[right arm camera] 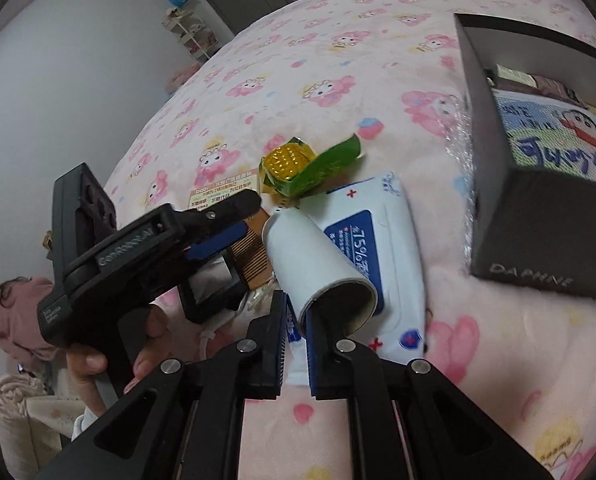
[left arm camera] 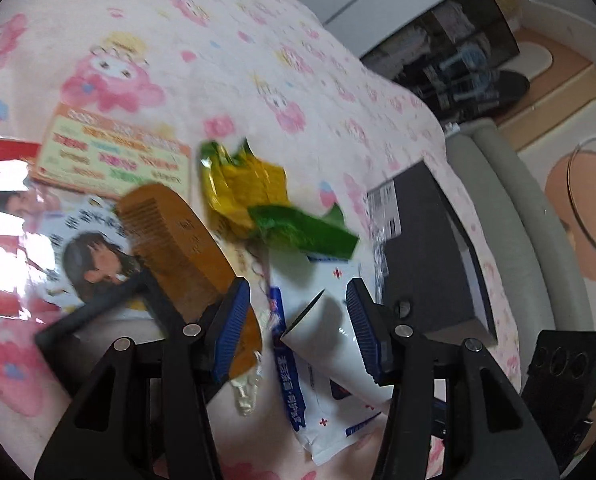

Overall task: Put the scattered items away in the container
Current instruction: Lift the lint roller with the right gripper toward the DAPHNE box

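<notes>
**Right claw pinching the paper cup's rim; crushing or slipping is the risk.**

The right gripper [right arm camera: 296,344] is nearly closed on the rim of the white paper cup [right arm camera: 313,256], one finger inside the mouth. That thin wall may buckle or slide free on lifting. The left gripper [left arm camera: 298,320] hangs wide open and empty just ahead-left, the wooden comb [left arm camera: 178,240] beside it. The dark box [right arm camera: 537,208] sits ahead-right; a swing could clip its wall.

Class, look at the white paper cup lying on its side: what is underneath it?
The paper cup lies on a blue-and-white wipes pack. The pack's middle is covered; what lies beneath the pack cannot be seen.
</notes>
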Demonstrator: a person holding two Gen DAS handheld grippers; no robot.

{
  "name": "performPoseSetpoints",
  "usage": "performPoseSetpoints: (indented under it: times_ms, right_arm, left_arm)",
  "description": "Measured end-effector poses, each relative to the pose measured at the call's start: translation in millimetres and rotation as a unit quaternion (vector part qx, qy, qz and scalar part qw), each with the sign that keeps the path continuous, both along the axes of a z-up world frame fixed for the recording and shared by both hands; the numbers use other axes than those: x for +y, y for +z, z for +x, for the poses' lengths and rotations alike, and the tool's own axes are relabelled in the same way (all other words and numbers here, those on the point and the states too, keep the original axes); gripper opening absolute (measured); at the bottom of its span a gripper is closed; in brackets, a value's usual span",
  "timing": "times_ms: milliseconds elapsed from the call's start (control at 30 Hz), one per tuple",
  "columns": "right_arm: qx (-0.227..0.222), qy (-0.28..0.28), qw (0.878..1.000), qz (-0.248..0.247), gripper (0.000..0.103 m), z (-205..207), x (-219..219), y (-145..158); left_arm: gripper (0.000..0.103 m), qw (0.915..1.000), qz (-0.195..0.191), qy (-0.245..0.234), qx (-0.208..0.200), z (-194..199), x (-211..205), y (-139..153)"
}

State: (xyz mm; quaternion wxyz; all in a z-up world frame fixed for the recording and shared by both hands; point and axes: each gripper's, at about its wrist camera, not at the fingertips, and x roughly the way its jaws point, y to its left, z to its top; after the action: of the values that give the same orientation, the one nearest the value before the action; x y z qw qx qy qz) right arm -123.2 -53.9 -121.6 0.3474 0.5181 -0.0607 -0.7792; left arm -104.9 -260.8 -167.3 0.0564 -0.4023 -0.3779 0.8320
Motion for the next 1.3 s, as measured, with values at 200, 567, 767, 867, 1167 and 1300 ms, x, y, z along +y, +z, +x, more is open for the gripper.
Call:
performPoseSetpoints:
  times_ms: [200,567,767,867,1167,1300]
  right_arm:
    - [-0.008,-0.012,1.000,0.006,0.008,6.5,15.3,-1.6]
    - [-0.019,-0.042,0.999,0.022,0.015,9.8,58.4,-11.2]
    - [-0.015,-0.071,0.997,0.013,0.016,2.0,87.3,-7.0]
    - [-0.024,-0.077,0.997,0.010,0.017,0.4,94.1,-12.1]
    - [-0.025,-0.081,0.996,0.010,0.019,0.4,101.4,-14.0]
    - [-0.030,-0.087,0.996,0.007,0.019,-1.2,105.8,-14.8]
  left_arm:
    - [0.051,0.9985,0.007,-0.054,0.006,0.0,25.8,1.3]
    - [0.052,0.9957,-0.007,-0.092,0.006,29.4,71.8,9.9]
    - [0.052,0.9926,-0.005,-0.121,0.005,44.6,97.9,8.0]
    - [0.052,0.9923,-0.015,-0.123,0.000,44.5,104.5,7.9]
    - [0.052,0.9899,0.022,-0.140,0.012,46.3,111.9,5.9]
    - [0.052,0.9901,0.005,-0.140,0.001,47.3,117.8,4.7]
